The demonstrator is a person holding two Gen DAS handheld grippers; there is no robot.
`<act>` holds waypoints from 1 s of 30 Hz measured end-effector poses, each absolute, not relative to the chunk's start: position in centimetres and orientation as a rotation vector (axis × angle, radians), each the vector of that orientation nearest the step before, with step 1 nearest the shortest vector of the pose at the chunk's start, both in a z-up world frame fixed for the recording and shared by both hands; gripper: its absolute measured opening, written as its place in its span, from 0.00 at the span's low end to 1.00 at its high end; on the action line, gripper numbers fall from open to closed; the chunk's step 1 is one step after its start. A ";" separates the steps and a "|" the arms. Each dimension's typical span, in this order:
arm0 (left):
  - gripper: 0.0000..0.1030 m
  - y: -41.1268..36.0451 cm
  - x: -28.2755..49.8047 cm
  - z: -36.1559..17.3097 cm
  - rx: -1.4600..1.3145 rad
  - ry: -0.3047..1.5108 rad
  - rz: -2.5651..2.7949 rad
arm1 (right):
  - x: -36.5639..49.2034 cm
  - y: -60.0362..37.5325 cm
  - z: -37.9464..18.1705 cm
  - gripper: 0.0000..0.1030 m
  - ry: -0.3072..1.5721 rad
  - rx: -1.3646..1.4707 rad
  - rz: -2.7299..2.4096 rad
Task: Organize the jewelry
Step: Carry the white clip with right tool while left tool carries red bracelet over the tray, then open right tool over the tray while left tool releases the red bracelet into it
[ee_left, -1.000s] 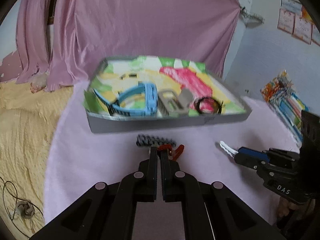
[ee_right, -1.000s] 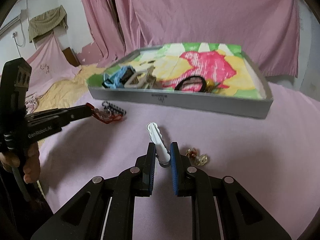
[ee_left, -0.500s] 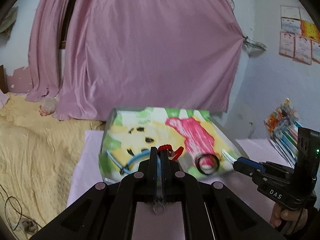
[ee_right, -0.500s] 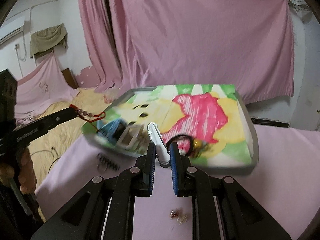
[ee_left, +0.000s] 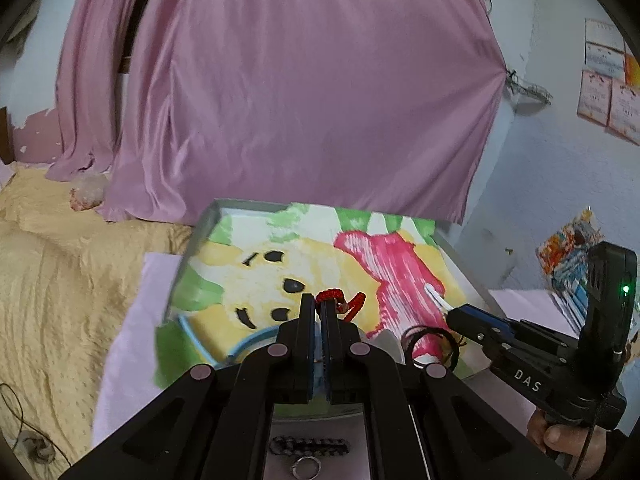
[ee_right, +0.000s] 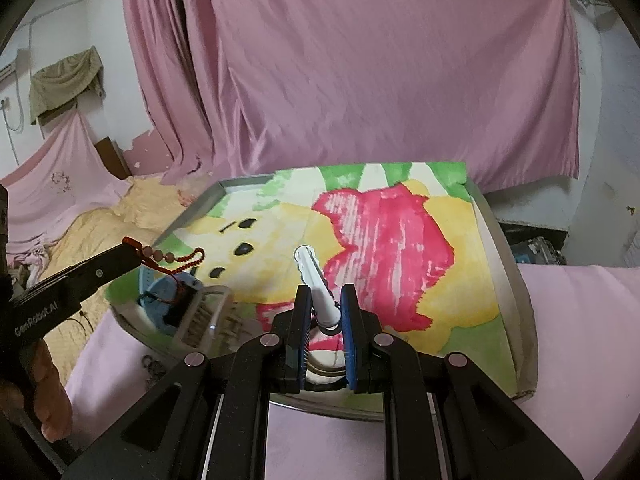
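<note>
- Tray with grey walls and a painted cartoon lining is taken as the landmark; it lies on a pink-covered surface, in front of a pink curtain.
- The left gripper is seen with its fingers pressed together on a red cord bracelet, which is held in the air above the tray's near-left part.
- From the right wrist view, a few pale beads are shown on that bracelet, and its red cord hangs down toward the items below.
- The right gripper is closed part-way on a white hair clip, which is gripped at its near end and points out over the middle of the tray.
- A light blue band and a clear box-like piece are found inside the tray at its near-left corner.
- A black hair tie is seen inside the tray near its front wall, below the right gripper.
- A dark beaded piece and a small metal ring are left on the pink cover just outside the tray's front wall.
- A hand is seen on the right gripper's handle, beside the tray's right side.
</note>
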State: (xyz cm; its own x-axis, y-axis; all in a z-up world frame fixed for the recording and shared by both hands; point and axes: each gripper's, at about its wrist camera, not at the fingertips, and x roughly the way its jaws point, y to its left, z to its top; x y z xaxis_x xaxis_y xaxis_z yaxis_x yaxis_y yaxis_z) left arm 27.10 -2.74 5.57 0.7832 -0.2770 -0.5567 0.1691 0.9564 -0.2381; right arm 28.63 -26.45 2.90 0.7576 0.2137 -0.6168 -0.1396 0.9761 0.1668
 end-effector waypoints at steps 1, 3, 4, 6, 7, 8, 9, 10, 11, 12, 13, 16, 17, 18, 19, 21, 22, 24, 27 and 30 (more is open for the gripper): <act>0.03 -3.1 27.3 5.3 -0.176 0.637 -0.244 | 28.8 -26.5 2.6 0.13 0.695 0.112 0.185; 0.03 -3.6 27.8 4.9 -0.168 0.661 -0.243 | 29.2 -26.7 2.1 0.13 0.715 0.114 0.177; 0.03 -4.0 28.1 4.6 -0.158 0.678 -0.238 | 29.4 -26.8 1.7 0.13 0.729 0.116 0.174; 0.03 -4.2 28.3 4.2 -0.146 0.699 -0.230 | 29.7 -26.8 1.3 0.13 0.746 0.116 0.168; 0.03 -4.4 28.4 3.9 -0.142 0.709 -0.227 | 29.9 -26.8 1.1 0.13 0.754 0.116 0.168; 0.03 -4.4 28.6 3.7 -0.138 0.721 -0.224 | 29.9 -26.8 0.9 0.13 0.759 0.116 0.168; 0.03 -4.4 28.7 3.5 -0.139 0.730 -0.226 | 30.0 -26.8 0.8 0.13 0.765 0.115 0.166; 0.03 -4.4 28.8 3.4 -0.143 0.731 -0.232 | 30.1 -26.8 0.7 0.13 0.768 0.115 0.166; 0.03 -4.4 28.7 3.4 -0.143 0.730 -0.234 | 30.1 -26.8 0.6 0.13 0.771 0.118 0.166; 0.03 -4.5 28.8 3.3 -0.138 0.730 -0.233 | 30.1 -26.8 0.6 0.13 0.774 0.121 0.166; 0.03 -4.5 28.8 3.3 -0.133 0.730 -0.233 | 30.2 -26.8 0.4 0.13 0.781 0.124 0.167; 0.03 -4.5 28.7 3.2 -0.137 0.729 -0.237 | 30.2 -26.9 0.4 0.14 0.785 0.126 0.168; 0.03 -4.5 28.7 3.3 -0.137 0.730 -0.238 | 30.1 -26.9 0.4 0.17 0.785 0.128 0.170; 0.03 -4.5 28.7 3.3 -0.137 0.730 -0.240 | 30.0 -27.0 0.4 0.20 0.784 0.130 0.170; 0.03 -4.5 28.7 3.4 -0.136 0.730 -0.241 | 30.0 -27.0 0.4 0.27 0.782 0.132 0.169; 0.03 -4.5 28.4 3.5 -0.130 0.723 -0.240 | 29.7 -27.1 0.6 0.37 0.771 0.136 0.165; 0.03 -4.5 28.2 3.5 -0.125 0.718 -0.240 | 29.5 -27.2 0.7 0.38 0.763 0.136 0.161; 0.03 -4.5 27.9 3.7 -0.119 0.708 -0.242 | 29.1 -27.4 1.0 0.38 0.746 0.134 0.149; 0.04 -4.6 27.4 4.0 -0.107 0.690 -0.245 | 28.4 -28.0 1.4 0.40 0.715 0.141 0.132; 0.07 -4.6 27.0 4.2 -0.101 0.681 -0.246 | 27.7 -28.6 1.8 0.49 0.685 0.156 0.121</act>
State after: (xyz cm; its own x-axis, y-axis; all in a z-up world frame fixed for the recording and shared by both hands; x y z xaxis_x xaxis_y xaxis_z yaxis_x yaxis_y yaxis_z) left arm 27.02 -4.63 4.19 0.7495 -0.2575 -0.6099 0.1915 0.9662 -0.1726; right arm 27.72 -28.59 1.75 0.7679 0.1625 -0.6196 -0.0598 0.9812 0.1833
